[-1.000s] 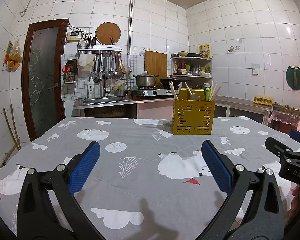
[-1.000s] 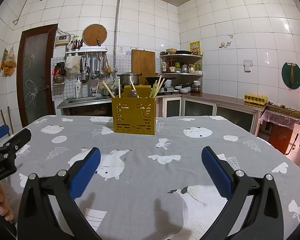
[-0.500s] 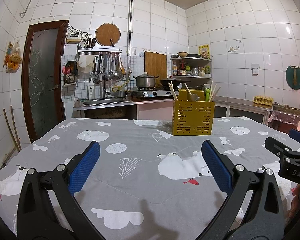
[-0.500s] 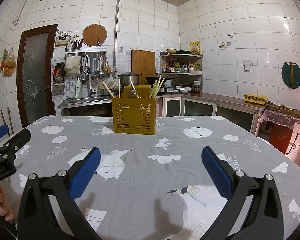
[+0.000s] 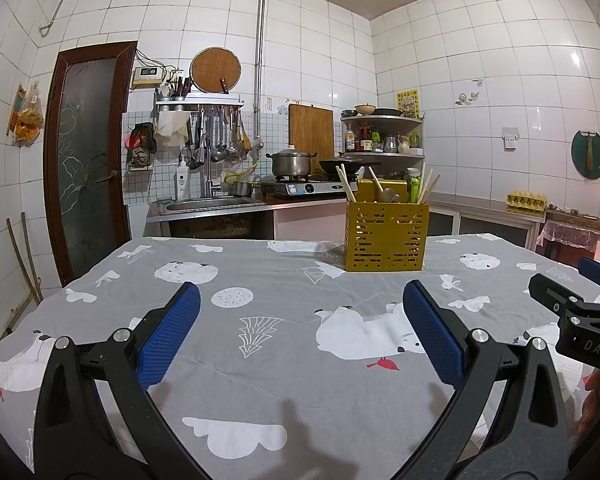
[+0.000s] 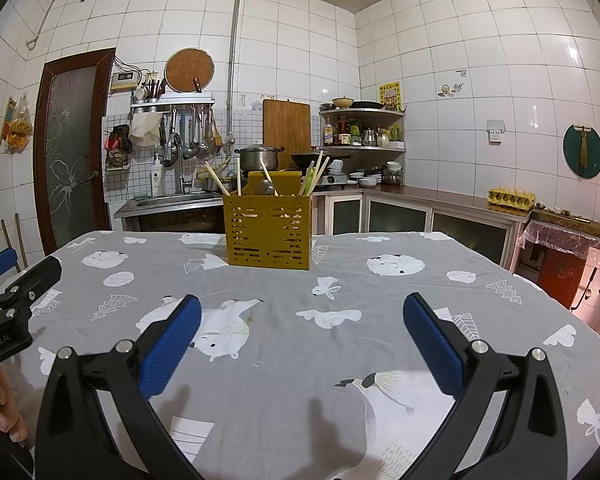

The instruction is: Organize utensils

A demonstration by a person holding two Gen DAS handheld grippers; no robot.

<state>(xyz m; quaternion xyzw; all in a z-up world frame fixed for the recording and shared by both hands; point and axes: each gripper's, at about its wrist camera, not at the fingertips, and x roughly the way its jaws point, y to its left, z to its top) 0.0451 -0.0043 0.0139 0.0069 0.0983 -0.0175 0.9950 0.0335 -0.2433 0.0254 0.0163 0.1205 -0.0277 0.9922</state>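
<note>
**Left wrist and right wrist views: utensils look already gathered, both tongs empty**

Left wrist view shows the left tongs (image 5: 300,332) spread wide with nothing between the blue pads, hovering low over the tabletop (image 5: 260,280). The right tongs (image 6: 300,332) are equally wide and empty. The yellow utensil caddy (image 6: 269,231) stands upright near the far edge, well apart from both tongs, holding chopsticks (image 6: 217,181) and a spoon (image 6: 267,186). No loose utensil shows on the cloth, so the sorting appears finished, or any remaining work lies inside the caddy; which, I cannot tell.
</note>
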